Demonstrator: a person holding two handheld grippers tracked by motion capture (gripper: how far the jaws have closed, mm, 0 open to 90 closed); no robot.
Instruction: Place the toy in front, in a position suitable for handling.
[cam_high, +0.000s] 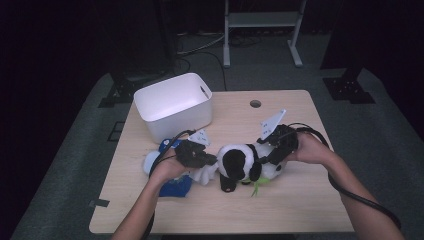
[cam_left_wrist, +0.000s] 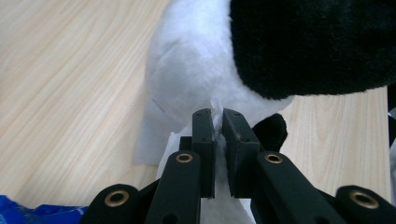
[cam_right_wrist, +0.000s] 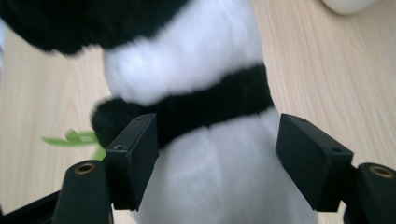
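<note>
The table (cam_high: 300, 200) carries a white bin (cam_high: 172, 105) near its far left corner. A panda toy (cam_high: 247, 162) lies toward the near edge, about midway between the left and right edges, with a blue bag (cam_high: 175, 186) to its left.

The left gripper (cam_left_wrist: 215, 122) is closed tight on a thin white tissue (cam_left_wrist: 173, 88) wrapped against the toy's white flank. The right gripper (cam_right_wrist: 215, 154) is spread wide around the toy's body; the pads stand beside the plush and no pinch is seen.

Judgement: the toy is being wrapped or unwrapped. The tissue is best drawn gently and along its length, since it tears easily. The right pads should be closed on the body before pulling, so that the toy is not dragged.
</note>
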